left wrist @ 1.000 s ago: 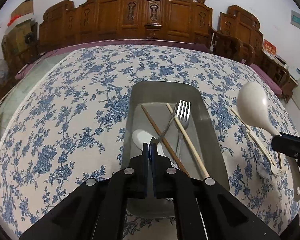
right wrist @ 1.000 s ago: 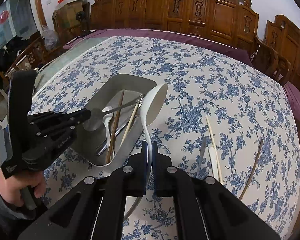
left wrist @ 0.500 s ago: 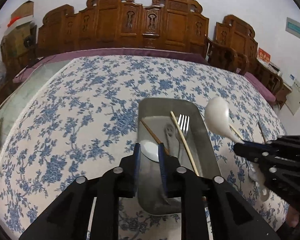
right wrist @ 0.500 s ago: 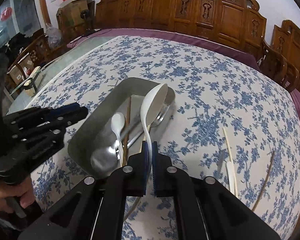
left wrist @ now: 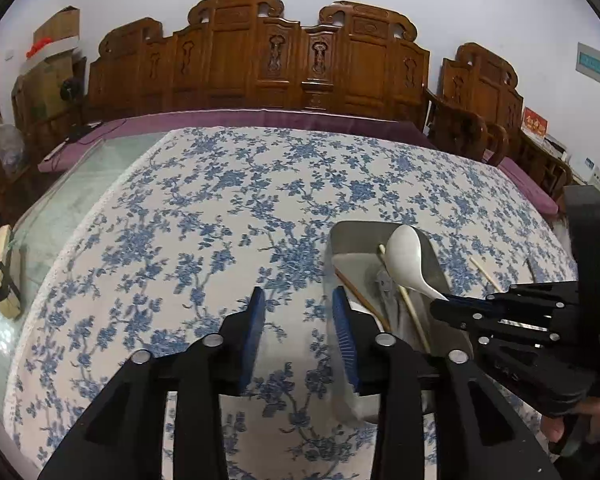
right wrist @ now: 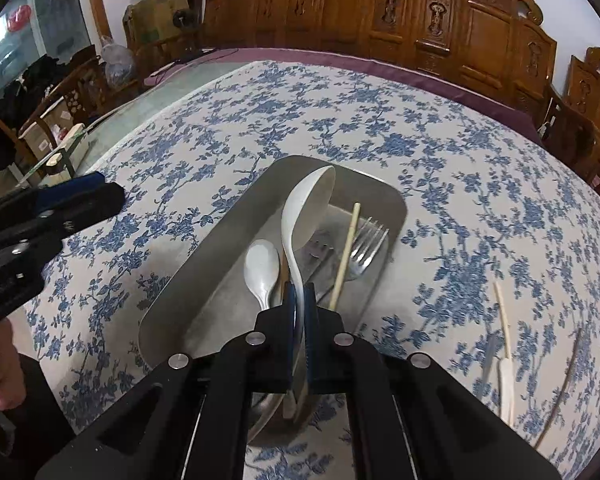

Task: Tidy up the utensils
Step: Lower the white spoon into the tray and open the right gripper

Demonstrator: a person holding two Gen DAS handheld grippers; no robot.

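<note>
Right gripper (right wrist: 299, 304) clamped the white ladle (right wrist: 306, 208) mid-handle, frame centre, above the tray (right wrist: 204, 256); likely light, stiff, slippery. Left gripper (left wrist: 298, 316) opening, empty.

Even indoor light, soft shadows, strong fisheye bending, dark vignetted corners, slight motion blur near frame bottoms

No legible txt; wall sign (left wrist: 596, 65) & red card (left wrist: 534, 123) too blurry to read.

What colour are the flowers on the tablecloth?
Blue, on a white tablecloth; the right wrist view shows it best.
</note>
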